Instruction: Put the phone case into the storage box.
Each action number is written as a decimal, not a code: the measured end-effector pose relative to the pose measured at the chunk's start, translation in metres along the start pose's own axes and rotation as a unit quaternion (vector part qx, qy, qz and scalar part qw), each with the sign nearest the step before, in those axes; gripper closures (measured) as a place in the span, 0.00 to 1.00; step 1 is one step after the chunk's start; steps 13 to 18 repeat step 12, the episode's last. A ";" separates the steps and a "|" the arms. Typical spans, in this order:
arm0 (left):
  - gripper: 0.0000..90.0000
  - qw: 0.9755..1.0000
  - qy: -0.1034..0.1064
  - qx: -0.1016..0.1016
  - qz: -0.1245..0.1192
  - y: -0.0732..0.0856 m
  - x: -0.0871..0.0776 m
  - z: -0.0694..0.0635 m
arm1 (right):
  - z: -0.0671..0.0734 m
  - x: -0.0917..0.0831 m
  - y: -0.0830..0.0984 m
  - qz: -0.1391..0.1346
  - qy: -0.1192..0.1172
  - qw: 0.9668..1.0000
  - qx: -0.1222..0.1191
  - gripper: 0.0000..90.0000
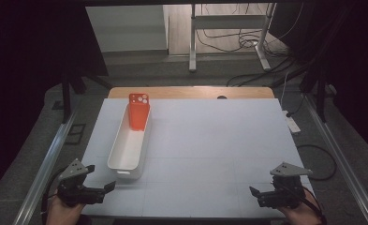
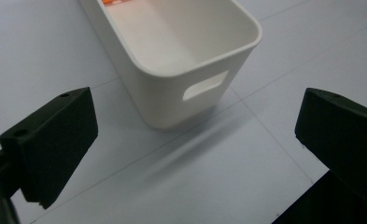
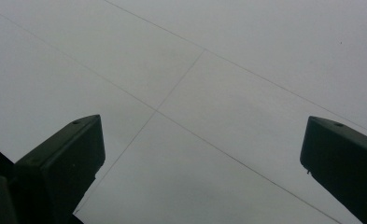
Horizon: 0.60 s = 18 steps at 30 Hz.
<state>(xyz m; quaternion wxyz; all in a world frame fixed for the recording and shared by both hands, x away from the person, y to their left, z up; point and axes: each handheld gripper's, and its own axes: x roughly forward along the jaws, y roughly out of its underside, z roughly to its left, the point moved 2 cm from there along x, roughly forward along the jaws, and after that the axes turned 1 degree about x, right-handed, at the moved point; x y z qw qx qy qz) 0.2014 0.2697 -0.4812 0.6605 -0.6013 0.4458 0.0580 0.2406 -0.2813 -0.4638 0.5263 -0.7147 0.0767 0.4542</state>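
A long white bin (image 1: 125,152) lies lengthwise on the left part of the pale surface (image 1: 209,140), and an orange phone case (image 1: 138,111) stands tilted in its far end, leaning on the far wall with its camera cut-outs rising above the rim. The left tool (image 1: 99,177) rests near the bin's near end with its jaws spread wide and nothing between them; in the left gripper view the bin (image 2: 181,60) sits just ahead of it, handle slot facing it. The right tool (image 1: 262,183) waits well apart at the near right corner, its jaws likewise spread over bare surface (image 3: 195,93). The case looks light, thin and somewhat flexible, probably smooth plastic or silicone, so it may slip or bow under a hard squeeze. The best hold seems to be its exposed top edge, pinched across the thin wall and lifted straight up clear of the bin.
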 end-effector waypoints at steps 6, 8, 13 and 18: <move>0.01 1.000 -0.004 -0.002 0.007 0.000 0.001 0.000 | 0.000 0.000 0.000 0.000 0.001 1.000 0.000 0.00; 0.01 1.000 -0.005 0.000 0.011 0.000 0.002 -0.001 | 0.000 0.000 0.000 0.000 0.001 1.000 0.000 0.00; 0.01 1.000 -0.009 0.005 0.015 -0.001 0.003 -0.002 | 0.000 0.000 0.000 0.001 0.001 1.000 0.001 0.00; 0.01 1.000 -0.009 0.005 0.015 -0.001 0.003 -0.002 | 0.000 0.000 0.000 0.001 0.001 1.000 0.001 0.00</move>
